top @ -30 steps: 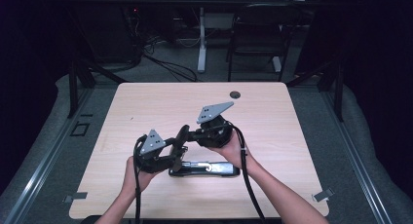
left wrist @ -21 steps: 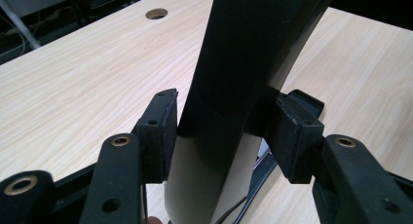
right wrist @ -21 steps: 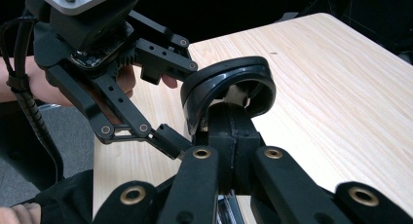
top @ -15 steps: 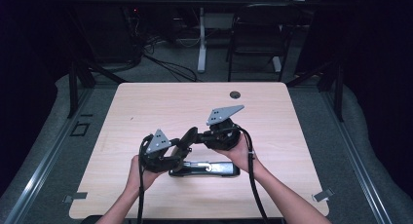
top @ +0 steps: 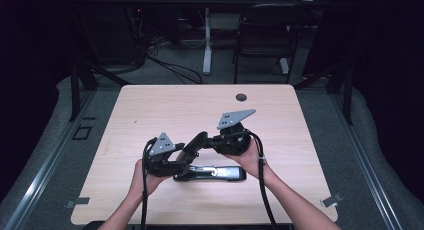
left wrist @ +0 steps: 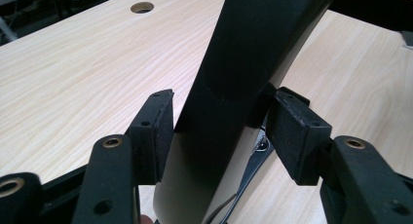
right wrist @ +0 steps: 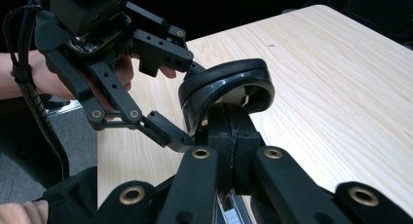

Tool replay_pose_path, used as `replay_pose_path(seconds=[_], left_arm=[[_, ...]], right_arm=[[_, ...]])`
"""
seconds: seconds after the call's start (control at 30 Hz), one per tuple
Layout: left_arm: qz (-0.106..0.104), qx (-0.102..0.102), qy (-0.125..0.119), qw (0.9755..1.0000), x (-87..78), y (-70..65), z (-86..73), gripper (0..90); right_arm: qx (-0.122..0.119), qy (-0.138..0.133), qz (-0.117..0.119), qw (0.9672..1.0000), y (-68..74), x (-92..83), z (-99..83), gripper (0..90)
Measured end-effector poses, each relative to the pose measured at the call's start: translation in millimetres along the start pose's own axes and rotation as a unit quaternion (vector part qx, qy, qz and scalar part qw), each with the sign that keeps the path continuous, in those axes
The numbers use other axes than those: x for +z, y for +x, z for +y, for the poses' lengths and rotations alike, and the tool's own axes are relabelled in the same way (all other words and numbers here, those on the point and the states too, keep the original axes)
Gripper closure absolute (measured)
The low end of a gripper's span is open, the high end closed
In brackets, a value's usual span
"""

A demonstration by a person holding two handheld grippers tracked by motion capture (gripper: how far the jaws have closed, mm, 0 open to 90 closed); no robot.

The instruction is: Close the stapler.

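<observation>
Right gripper (top: 200, 140) clamped shut on a curved black strap (right wrist: 224, 85), left gripper (top: 181, 159) jaws just opening, pads apart around it, black case (top: 212, 173) near the table's (top: 150, 105) front edge

Tabletop (top: 150, 110) evenly lit from above — surroundings dark; close-ups slightly soft.

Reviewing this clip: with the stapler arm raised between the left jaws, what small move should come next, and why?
Probably draw the left gripper back off the raised stapler arm: its jaws have just been opening, with gaps beside the pads, while the right gripper is shut on the arm.
</observation>
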State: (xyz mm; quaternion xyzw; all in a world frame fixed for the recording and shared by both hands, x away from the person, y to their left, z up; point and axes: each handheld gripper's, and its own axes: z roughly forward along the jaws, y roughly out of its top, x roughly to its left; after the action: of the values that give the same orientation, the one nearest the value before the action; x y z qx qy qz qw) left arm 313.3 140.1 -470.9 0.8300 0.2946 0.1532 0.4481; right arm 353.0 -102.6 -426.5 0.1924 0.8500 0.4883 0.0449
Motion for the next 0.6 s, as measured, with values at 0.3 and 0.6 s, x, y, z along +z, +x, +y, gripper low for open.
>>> replay_pose_path(seconds=[0.3, 0.6], left_arm=[[-0.011, -0.050, -0.036, 0.9980, -18.0, 14.3, -4.7, 44.8], [0.004, -0.064, -0.022, 0.9977, -16.9, 21.1, -12.4, 60.8]], right_arm=[[0.010, 0.010, -0.007, 0.9999, -5.1, -3.8, -11.3, 90.0], [0.016, 0.019, -0.010, 0.9996, -8.1, -4.4, -18.3, 90.0]])
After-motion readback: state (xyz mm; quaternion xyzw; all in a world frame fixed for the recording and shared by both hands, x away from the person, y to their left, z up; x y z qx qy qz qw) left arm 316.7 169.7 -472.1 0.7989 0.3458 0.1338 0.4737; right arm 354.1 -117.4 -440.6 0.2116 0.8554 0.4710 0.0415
